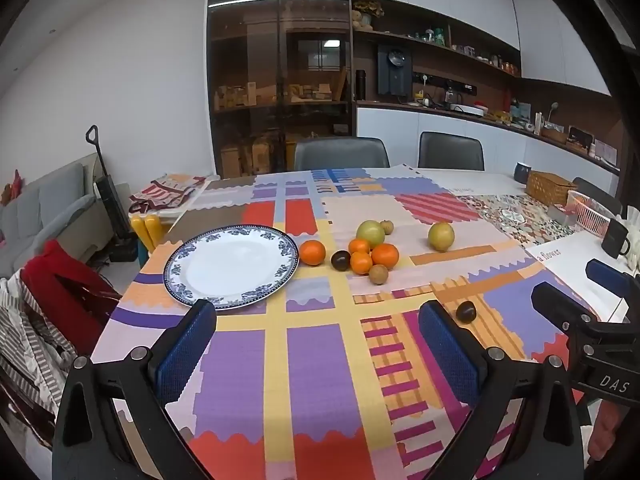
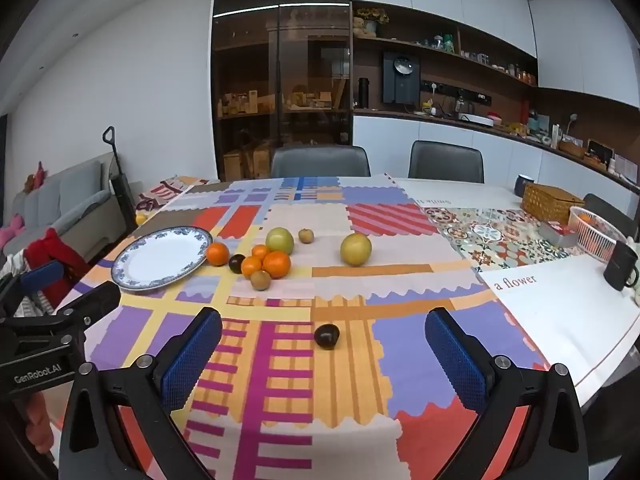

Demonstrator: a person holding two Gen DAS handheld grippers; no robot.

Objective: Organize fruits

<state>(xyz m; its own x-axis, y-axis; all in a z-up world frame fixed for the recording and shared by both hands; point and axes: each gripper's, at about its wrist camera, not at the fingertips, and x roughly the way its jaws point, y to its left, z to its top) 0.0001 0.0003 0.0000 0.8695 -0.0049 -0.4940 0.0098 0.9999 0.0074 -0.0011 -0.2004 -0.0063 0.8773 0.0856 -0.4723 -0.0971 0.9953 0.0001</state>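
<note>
A blue-rimmed white plate (image 1: 232,266) (image 2: 162,258) lies empty on the patchwork tablecloth at the left. Right of it sits a cluster of oranges (image 1: 385,255) (image 2: 276,264), a green fruit (image 1: 370,232) (image 2: 279,239), a dark plum (image 1: 340,260) (image 2: 237,263) and brown kiwis (image 1: 378,274) (image 2: 260,280). One orange (image 1: 312,252) (image 2: 217,253) touches the plate's rim. A yellow-green fruit (image 1: 441,236) (image 2: 355,249) sits apart at the right. A lone dark plum (image 1: 465,312) (image 2: 326,336) lies nearest. My left gripper (image 1: 318,354) and right gripper (image 2: 324,364) are open and empty, above the near table.
A wicker basket (image 2: 550,200), a pink wire basket (image 2: 596,232) and a dark mug (image 2: 620,266) stand at the right. Two grey chairs (image 2: 320,162) stand behind the table. A sofa and red cloth (image 1: 60,280) are at the left.
</note>
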